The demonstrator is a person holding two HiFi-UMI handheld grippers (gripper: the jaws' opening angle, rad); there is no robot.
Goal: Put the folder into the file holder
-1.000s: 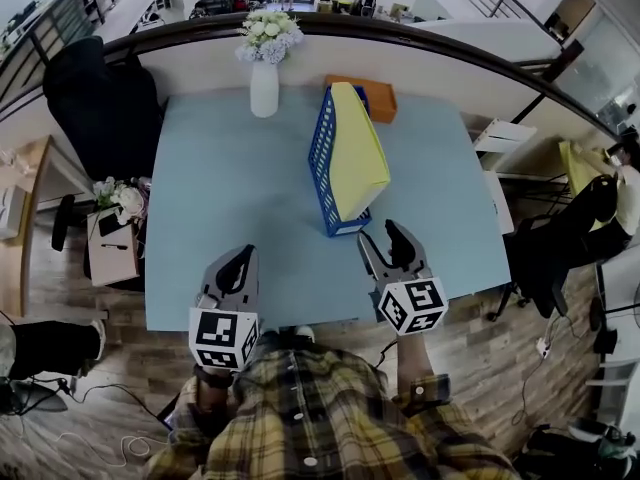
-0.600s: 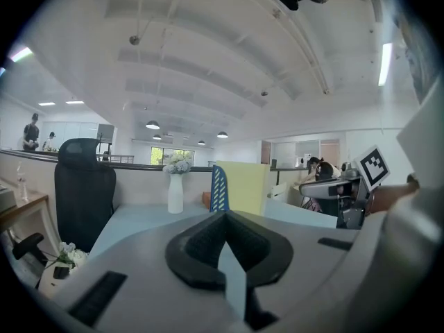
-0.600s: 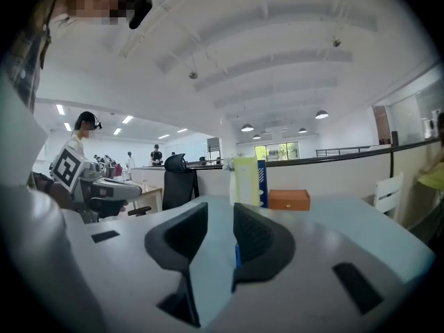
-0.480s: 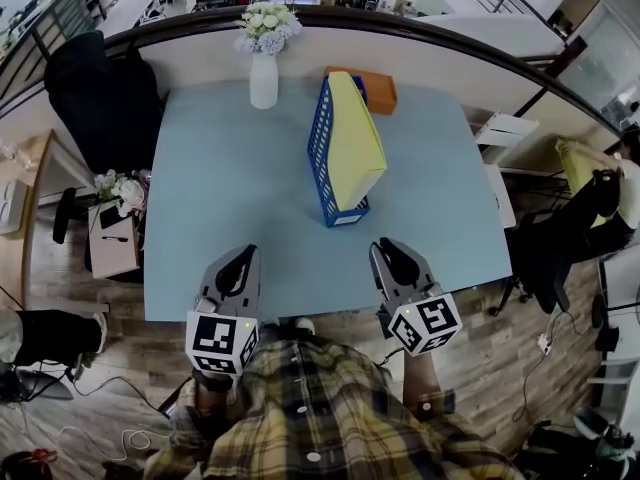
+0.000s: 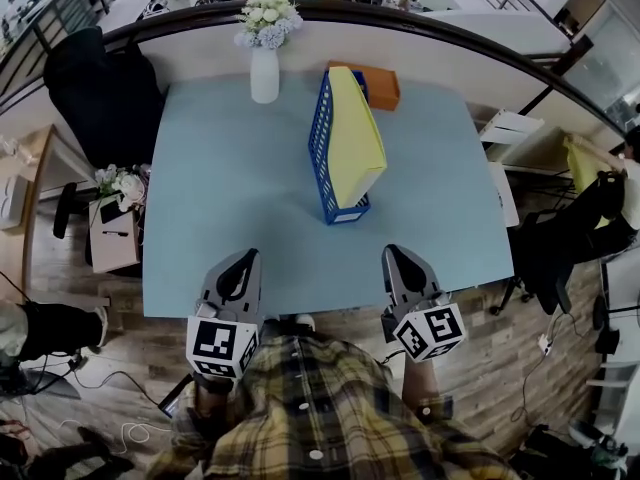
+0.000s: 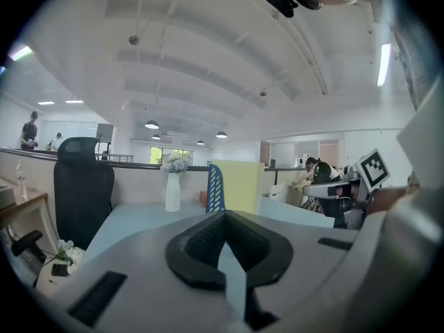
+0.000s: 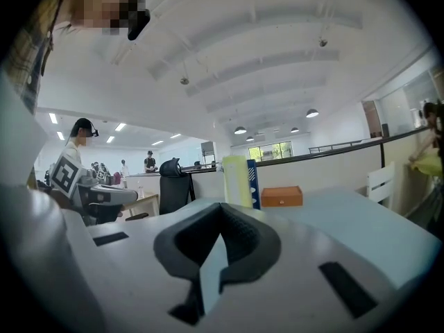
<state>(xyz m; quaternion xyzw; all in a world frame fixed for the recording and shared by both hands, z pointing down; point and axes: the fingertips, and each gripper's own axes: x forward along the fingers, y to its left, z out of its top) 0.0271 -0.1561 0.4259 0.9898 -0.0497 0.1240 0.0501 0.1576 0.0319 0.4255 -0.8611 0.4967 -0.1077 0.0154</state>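
yellow folder (image 5: 358,138) already sits in the blue mesh file holder (image 5: 322,143), on edge and leaning right, mid-desk (image 5: 230,198) toward the far side. orange box (image 5: 380,86) just behind the holder, white vase of flowers (image 5: 265,73) to its left at the far edge. left gripper (image 5: 247,253) at the near desk edge, jaws together, nothing in them. right gripper (image 5: 393,250) at the near edge too, jaws have just been closing and meet, empty. both well apart from the holder.

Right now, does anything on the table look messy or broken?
No, nothing stands out. The yellow folder sits in the blue file holder, and the vase of flowers and orange box stand tidy at the far edge.
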